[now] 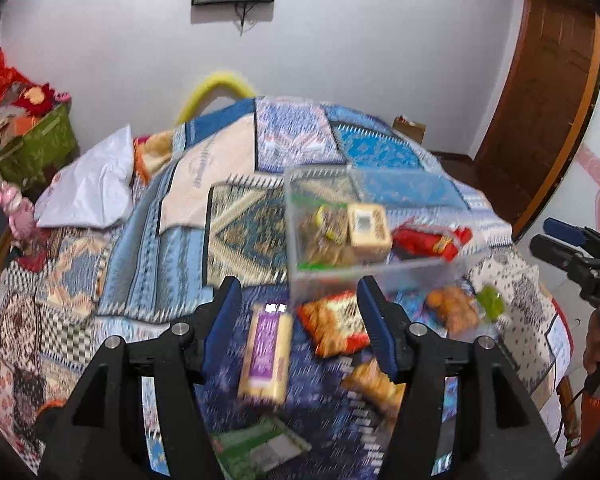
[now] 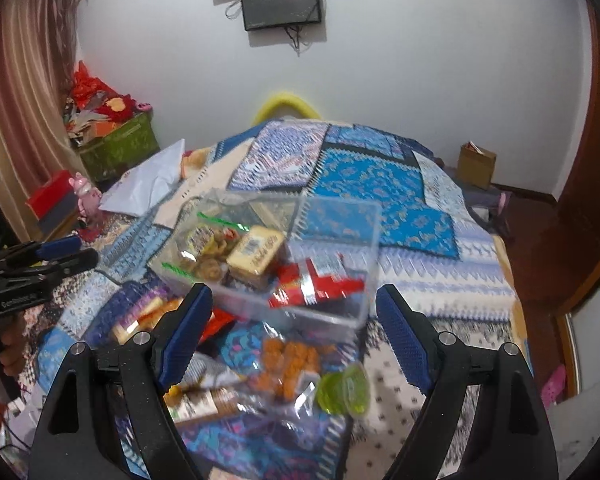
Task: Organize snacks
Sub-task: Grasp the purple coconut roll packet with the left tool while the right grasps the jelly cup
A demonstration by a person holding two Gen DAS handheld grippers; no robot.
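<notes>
The snacks are being gathered into a clear plastic box (image 1: 374, 276) that stands on the bed (image 1: 376, 148); in the left wrist view the box is seen at about one o'clock from the picture's middle, and in the right wrist view just above the middle. Inside it some packets are already lying: a cream-coloured packet (image 1: 370, 226) and a red packet (image 1: 432, 242) beside it. Several snacks are still left on the quilt in front of the box: a long yellow-and-purple packet (image 1: 266, 354) at six o'clock in the left view, an orange-red bag (image 1: 332, 326) next to it, a bag of orange pieces (image 2: 290, 364) and a green jelly cup (image 2: 346, 390) at five o'clock in the right view. The step in hand is judged to be the choice of the next loose packet. To do it well, one packet should be approached from above, taken across its narrow side, and pressed only lightly, because the contents can probably be crushed. The left tongs (image 1: 300, 328) are half open and nothing is held between them; no pad is touching a packet. The right tongs (image 2: 292, 340) are opened wide and are also empty, above the snacks.
</notes>
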